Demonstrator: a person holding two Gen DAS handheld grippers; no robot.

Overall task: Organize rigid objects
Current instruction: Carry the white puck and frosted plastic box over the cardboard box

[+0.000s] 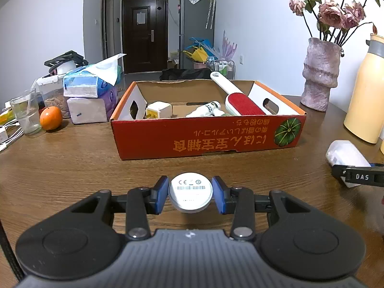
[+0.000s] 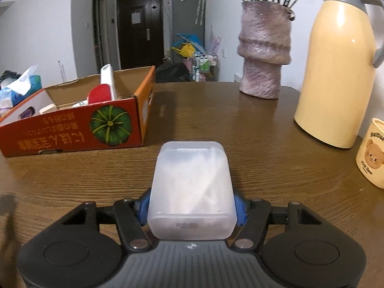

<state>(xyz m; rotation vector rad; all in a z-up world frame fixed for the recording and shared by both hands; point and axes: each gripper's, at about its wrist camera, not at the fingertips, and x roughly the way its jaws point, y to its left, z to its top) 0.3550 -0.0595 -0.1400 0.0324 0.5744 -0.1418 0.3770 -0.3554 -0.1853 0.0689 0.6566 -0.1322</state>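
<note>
Left gripper (image 1: 190, 195) clamped on the white disc (image 1: 190, 192), right gripper (image 2: 190, 206) clamped around the frosted plastic case (image 2: 191, 189): carry both level over the red carton's (image 1: 206, 136) near wall before releasing.

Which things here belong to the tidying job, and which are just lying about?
Job:
- white round puck, in left tool
- frosted plastic case, in right tool
- cardboard box

Lying about:
- orange
- vase
- yellow flask
</note>
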